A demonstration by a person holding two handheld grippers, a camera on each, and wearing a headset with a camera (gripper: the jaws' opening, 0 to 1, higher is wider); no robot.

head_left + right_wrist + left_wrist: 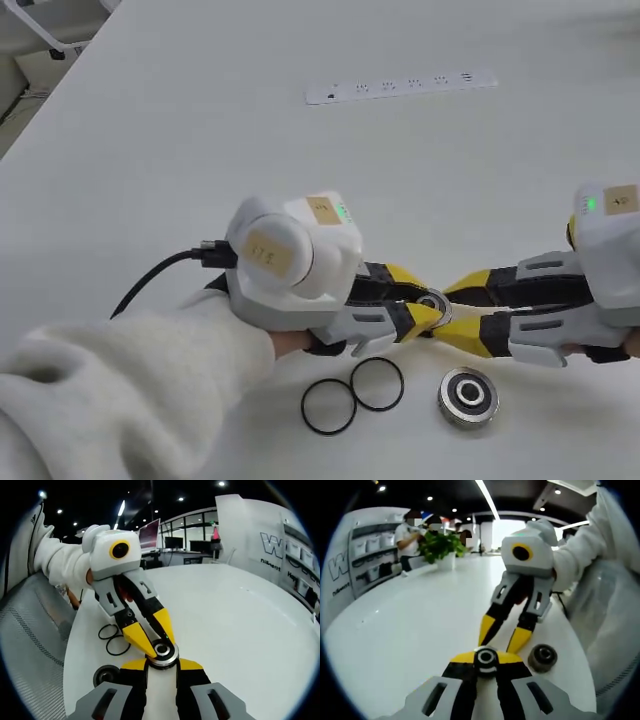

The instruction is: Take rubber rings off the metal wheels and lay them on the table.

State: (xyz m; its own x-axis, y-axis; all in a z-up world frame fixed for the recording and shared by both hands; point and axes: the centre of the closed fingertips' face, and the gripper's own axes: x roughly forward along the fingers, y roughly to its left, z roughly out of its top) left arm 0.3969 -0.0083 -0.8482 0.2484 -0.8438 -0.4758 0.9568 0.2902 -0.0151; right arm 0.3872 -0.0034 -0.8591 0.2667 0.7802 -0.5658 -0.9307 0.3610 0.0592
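1. White table (pixel 200 130) in an open office hall. Ceiling lights are on. Left gripper view has shelving (pixel 370 555) and a potted plant (pixel 439 547) at the far side.
2. Wheel (pixel 432 303): small, metal, sits right where the two grippers' tips meet nose to nose, over the near part of the table.
3. Left gripper (pixel 152 639): comes in from the left in head view. Jaws are closed on the wheel. Its own view shows a yellow tip tight on each side of it.
4. Right gripper (pixel 502 642): comes in from the right. Jaws are a bit apart in the left gripper view, tips up against the wheel. Its own view has the tips flanking the wheel, but I cannot tell if they actually clamp it.
5. Second wheel (pixel 468 395): lies flat on the table, just on the person's side of the right gripper's jaws, apart from the first wheel.
6. Left ring (pixel 328 405) and right ring (pixel 377 383): thin black rubber, both flat on the table, edges touching. They lie beside the second wheel, below the left gripper's jaws in head view.
7. White sleeve (pixel 120 390) leads to the left gripper, and a black cable (pixel 160 275) plugs into its back.
8. Power strip (pixel 400 85): white, far across the table, well apart from everything else.
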